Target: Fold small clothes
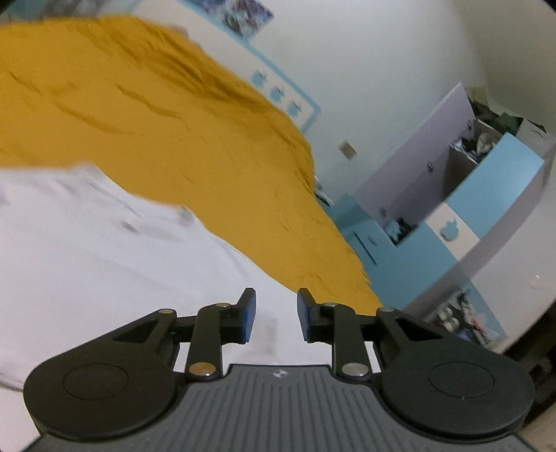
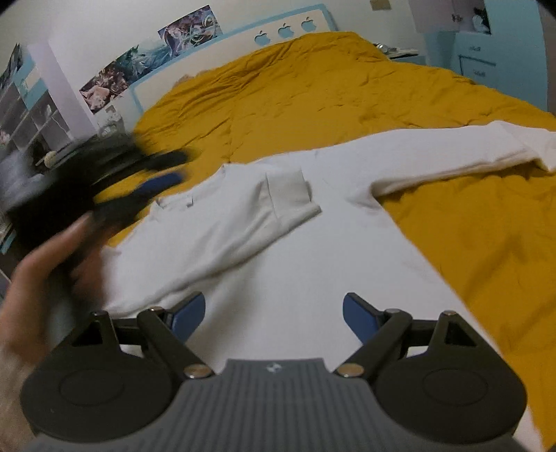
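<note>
A white long-sleeved top (image 2: 312, 250) lies flat on a mustard bedspread (image 2: 312, 87). One sleeve (image 2: 243, 222) is folded across the body, its cuff (image 2: 288, 187) near the collar. The other sleeve (image 2: 451, 153) stretches out to the right. My right gripper (image 2: 274, 313) hovers over the lower body of the top, open wide with nothing between its fingers. My left gripper (image 2: 163, 170) shows blurred at the left, held by a hand (image 2: 41, 278) beside the collar. In the tilted left wrist view, the left gripper (image 1: 276, 313) stands slightly open over the white top (image 1: 104, 260), with only cloth behind the gap.
A white headboard with blue apple shapes (image 2: 285, 31) stands at the bed's far end, with posters (image 2: 156, 52) on the wall above. A blue and white cabinet (image 1: 469, 208) stands beside the bed. Shelves (image 2: 27, 114) fill the left wall.
</note>
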